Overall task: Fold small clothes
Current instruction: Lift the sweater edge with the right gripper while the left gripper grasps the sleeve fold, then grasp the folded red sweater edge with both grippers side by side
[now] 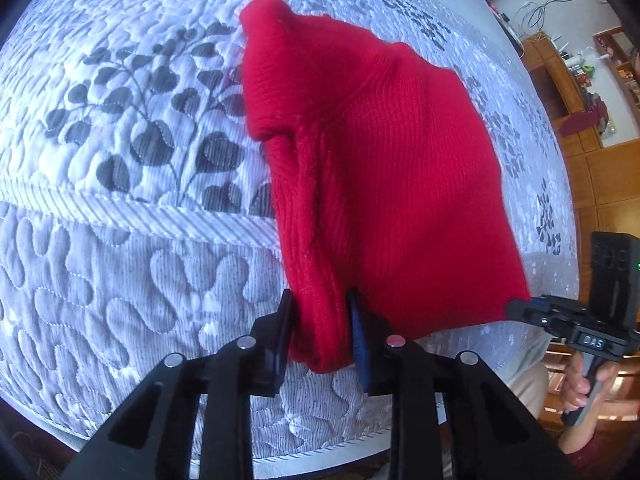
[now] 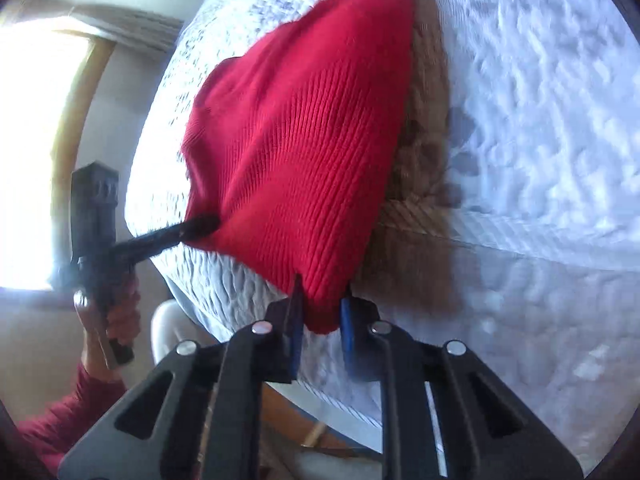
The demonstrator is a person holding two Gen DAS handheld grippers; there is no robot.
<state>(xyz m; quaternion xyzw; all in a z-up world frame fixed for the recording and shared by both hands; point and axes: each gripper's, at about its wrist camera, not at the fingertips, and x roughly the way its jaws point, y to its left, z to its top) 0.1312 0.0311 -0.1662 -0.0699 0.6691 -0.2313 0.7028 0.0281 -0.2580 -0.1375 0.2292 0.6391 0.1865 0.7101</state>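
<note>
Left wrist view: the left gripper [image 1: 320,320] has its fingers [image 1: 280,332] closed on a bunched corner of the red knit garment [image 1: 380,160], held up above the quilted bed cover [image 1: 120,260]. Beside that garment, the right gripper [image 2: 320,308] likewise pinches another corner, its fingers [image 2: 347,332] nearly together around the knit.

A white quilted bedspread [image 1: 120,264] with grey leaf prints covers the bed. Wooden shelves [image 1: 560,80] stand by the wall beyond it, loose cables [image 1: 536,12] hanging above. A bright window [image 2: 36,152] glares opposite.
</note>
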